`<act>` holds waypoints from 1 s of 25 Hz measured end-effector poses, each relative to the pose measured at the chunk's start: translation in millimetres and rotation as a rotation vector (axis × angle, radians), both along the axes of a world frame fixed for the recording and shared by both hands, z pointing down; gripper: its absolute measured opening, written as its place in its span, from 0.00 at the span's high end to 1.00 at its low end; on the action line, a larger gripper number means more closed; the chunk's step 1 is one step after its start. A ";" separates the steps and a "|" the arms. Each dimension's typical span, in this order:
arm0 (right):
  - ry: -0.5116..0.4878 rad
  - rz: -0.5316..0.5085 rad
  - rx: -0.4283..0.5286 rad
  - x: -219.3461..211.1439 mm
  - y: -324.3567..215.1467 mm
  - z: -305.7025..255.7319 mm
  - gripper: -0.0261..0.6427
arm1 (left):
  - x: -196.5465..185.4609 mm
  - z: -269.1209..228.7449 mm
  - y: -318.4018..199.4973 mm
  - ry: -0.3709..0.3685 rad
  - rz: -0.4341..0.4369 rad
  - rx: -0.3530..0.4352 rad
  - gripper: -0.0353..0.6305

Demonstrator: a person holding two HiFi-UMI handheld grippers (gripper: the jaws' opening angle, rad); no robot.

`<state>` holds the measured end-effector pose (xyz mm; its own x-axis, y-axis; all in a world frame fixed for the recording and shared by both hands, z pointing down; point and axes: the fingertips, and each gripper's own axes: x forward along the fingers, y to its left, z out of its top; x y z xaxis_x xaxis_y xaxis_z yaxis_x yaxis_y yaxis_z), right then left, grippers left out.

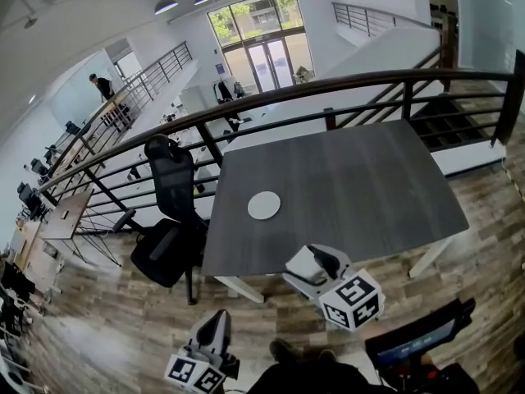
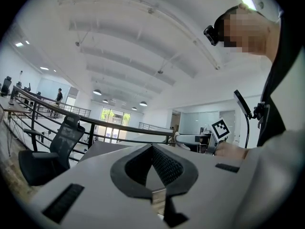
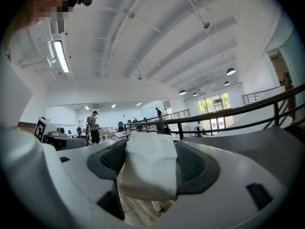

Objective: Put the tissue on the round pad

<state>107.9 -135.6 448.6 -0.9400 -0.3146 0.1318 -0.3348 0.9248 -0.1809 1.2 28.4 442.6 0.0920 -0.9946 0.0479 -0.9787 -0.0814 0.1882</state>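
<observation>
On the mezzanine floor by the black metal railing (image 1: 328, 89): one dark grey wood-grain rectangular table (image 1: 361, 179), its top bare but for the pad listed below. Beside its left edge, one black mesh-backed office chair (image 1: 168, 212), not part of the task. Right gripper (image 3: 151, 144), white body with marker cube: poised over the table's near edge, short of the pad, jaws set wide and clamped on the tissue. Left gripper (image 2: 152, 149), same pattern: held low over the wooden floor close to the person's body, well apart from the table, pads pressed together with nothing between them. One flat round white pad (image 1: 264, 205): lying on the table left of centre, nothing on it. One folded white tissue (image 3: 148, 175): held between the right gripper's dark ribbed pads, off the table, not touching the pad. Progress, as judged: pick-up done, tissue in hand. Outstanding: carry forward and to the left over the pad, lower, let go, withdraw. Placement not yet begun.
</observation>
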 end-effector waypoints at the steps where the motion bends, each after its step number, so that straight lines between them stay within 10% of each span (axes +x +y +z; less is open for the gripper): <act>1: 0.002 0.005 0.002 -2.7 -3.0 -0.2 0.46 | -3.5 0.1 -3.6 0.003 0.002 0.003 0.94; 25: 0.064 0.161 0.043 -119.6 -51.8 -14.4 0.46 | -137.3 -3.4 -84.5 0.053 0.180 0.020 0.94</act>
